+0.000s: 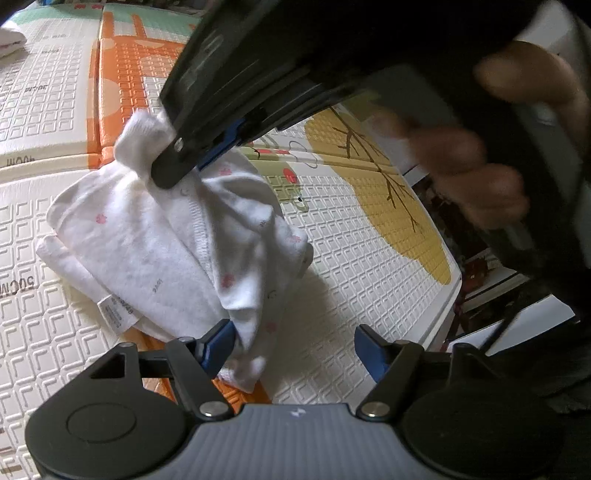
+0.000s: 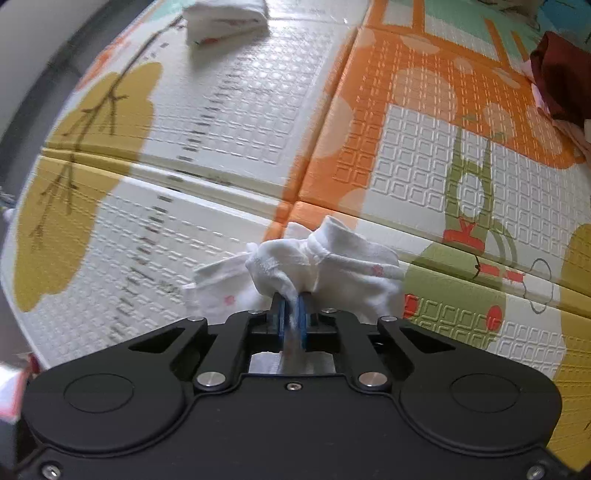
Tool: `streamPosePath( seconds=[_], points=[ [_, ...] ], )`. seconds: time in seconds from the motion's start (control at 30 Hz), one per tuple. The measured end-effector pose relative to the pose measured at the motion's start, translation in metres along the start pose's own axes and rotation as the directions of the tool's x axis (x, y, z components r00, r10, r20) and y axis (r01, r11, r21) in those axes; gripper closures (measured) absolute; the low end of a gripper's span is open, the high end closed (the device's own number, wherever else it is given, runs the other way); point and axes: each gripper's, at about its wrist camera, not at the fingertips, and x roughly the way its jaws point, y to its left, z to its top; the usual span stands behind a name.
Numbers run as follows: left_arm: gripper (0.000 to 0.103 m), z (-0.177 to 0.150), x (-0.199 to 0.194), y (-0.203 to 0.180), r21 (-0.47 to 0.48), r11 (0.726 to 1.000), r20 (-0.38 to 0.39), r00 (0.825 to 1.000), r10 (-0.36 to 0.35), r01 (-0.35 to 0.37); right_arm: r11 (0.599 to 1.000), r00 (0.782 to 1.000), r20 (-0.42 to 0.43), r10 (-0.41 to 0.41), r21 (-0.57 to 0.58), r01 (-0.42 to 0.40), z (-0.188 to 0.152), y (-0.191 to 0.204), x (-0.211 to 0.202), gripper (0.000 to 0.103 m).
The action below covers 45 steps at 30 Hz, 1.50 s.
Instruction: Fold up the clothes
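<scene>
A small white garment with pink flower prints [image 1: 177, 240] is lifted at one end off the patterned play mat [image 1: 351, 258]. My right gripper [image 2: 291, 314] is shut on a bunched fold of the garment [image 2: 332, 262]; in the left wrist view it shows from above [image 1: 192, 162], pinching the garment's top. My left gripper [image 1: 295, 343] is open; the garment's lower hanging corner lies against its left finger [image 1: 218, 347], and the right finger is apart from the cloth. A care label [image 1: 114, 310] shows on the garment's lower edge.
A folded white garment [image 2: 225, 20] lies at the mat's far end; it also shows in the left wrist view [image 1: 9, 40]. A dark red and pink pile of clothes [image 2: 565, 85] sits at the far right. The mat's edge [image 1: 454, 295] borders cluttered floor.
</scene>
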Motion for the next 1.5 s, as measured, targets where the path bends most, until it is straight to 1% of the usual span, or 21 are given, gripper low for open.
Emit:
streamPosePath(
  seconds=[0.1,0.17,0.27,0.4,0.57,0.67,0.8,0.93,1.1,1.27,1.4,1.5],
  points=[
    [0.029,0.0,-0.001,0.001,-0.006,1.0,0.003,1.0,-0.002,0.002,0.998,0.998,0.008,0.061,-0.016,-0.06,-0.003,0.005,-0.016,0.098],
    [0.029,0.0,-0.003,0.001,-0.006,1.0,0.005,1.0,-0.005,0.005,0.993,0.995,-0.002,0.102,-0.06,-0.102,-0.006,0.012,-0.024,0.098],
    [0.029,-0.003,-0.003,0.002,-0.005,1.0,0.01,1.0,-0.008,0.008,0.984,0.991,-0.023,0.134,-0.113,-0.135,-0.012,0.026,-0.025,0.098],
    [0.029,-0.006,-0.003,0.002,-0.003,1.0,0.017,1.0,-0.012,0.012,0.969,0.984,-0.083,0.156,-0.178,-0.169,-0.02,0.046,-0.014,0.098],
    [0.03,-0.011,-0.003,0.011,-0.049,0.998,0.048,0.998,-0.042,0.045,0.966,0.968,-0.164,0.189,-0.149,-0.214,-0.023,0.05,0.008,0.098],
    [0.031,-0.015,-0.004,0.016,-0.082,0.995,0.072,0.996,-0.058,0.064,0.963,0.957,-0.195,0.214,-0.121,-0.24,-0.023,0.049,0.016,0.098],
    [0.032,-0.019,-0.004,0.022,-0.115,0.99,0.093,0.993,-0.071,0.081,0.962,0.951,-0.225,0.214,-0.124,-0.245,-0.024,0.051,0.026,0.098],
    [0.032,-0.021,-0.004,0.024,-0.125,0.988,0.099,0.992,-0.075,0.087,0.962,0.946,-0.248,0.21,-0.122,-0.245,-0.026,0.054,0.036,0.098],
    [0.032,-0.026,-0.009,0.024,-0.131,0.988,0.096,0.993,-0.074,0.087,0.962,0.95,-0.246,0.193,-0.143,-0.233,-0.029,0.058,0.04,0.099],
    [0.032,-0.035,-0.026,0.029,-0.14,0.988,0.086,0.995,-0.053,0.064,0.96,0.954,-0.237,0.182,-0.167,-0.224,-0.031,0.062,0.04,0.1],
    [0.031,-0.041,-0.048,0.035,-0.126,0.992,0.078,0.997,-0.009,0.019,0.958,0.952,-0.237,0.192,-0.164,-0.234,-0.031,0.06,0.04,0.1],
    [0.031,-0.043,-0.071,0.042,-0.127,0.992,0.103,0.994,0.023,-0.009,0.957,0.95,-0.236,0.206,-0.154,-0.246,-0.031,0.056,0.04,0.1]
  ],
)
